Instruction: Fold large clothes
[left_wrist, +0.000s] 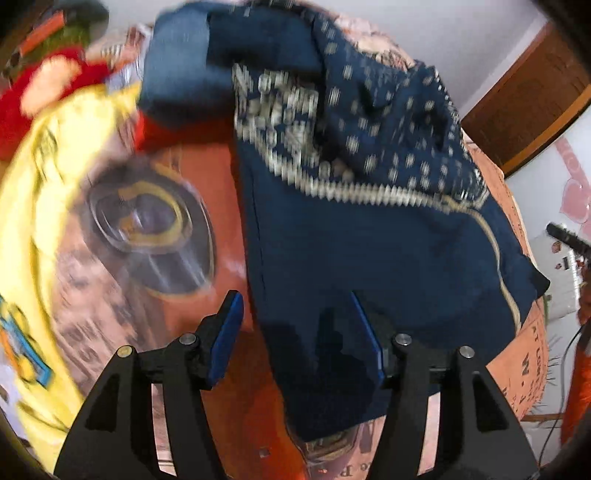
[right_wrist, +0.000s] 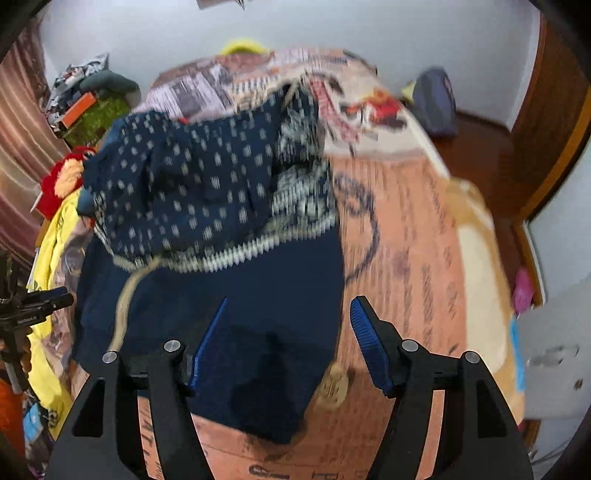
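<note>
1. Left wrist view is showing the left gripper (left_wrist: 299, 336) with its jaws standing partly open and gripping nothing; the navy sweater (left_wrist: 369, 240) is lying just ahead of them on the bed (left_wrist: 207, 177), its plain hem passing between the pads, closer to the right-hand pad.
2. Right wrist view is showing the right gripper (right_wrist: 291, 343) in the same way: jaws partly open, empty, the sweater's (right_wrist: 221, 295) dark lower panel lying between and ahead of them, mostly toward the left-hand pad.
3. The step in hand is looking like a release onto the bed: the sweater is lying bunched, its dotted upper part heaped beyond the zigzag band.
4. The next move is probably calling for a fresh hold on two edges or corners, so the heap can be spread flat before folding.
5. Only the left view is showing the yellow garment (left_wrist: 55, 155) left of the jaws; only the right view is showing the bare orange bedspread and the floor (right_wrist: 480, 140) far right.
</note>
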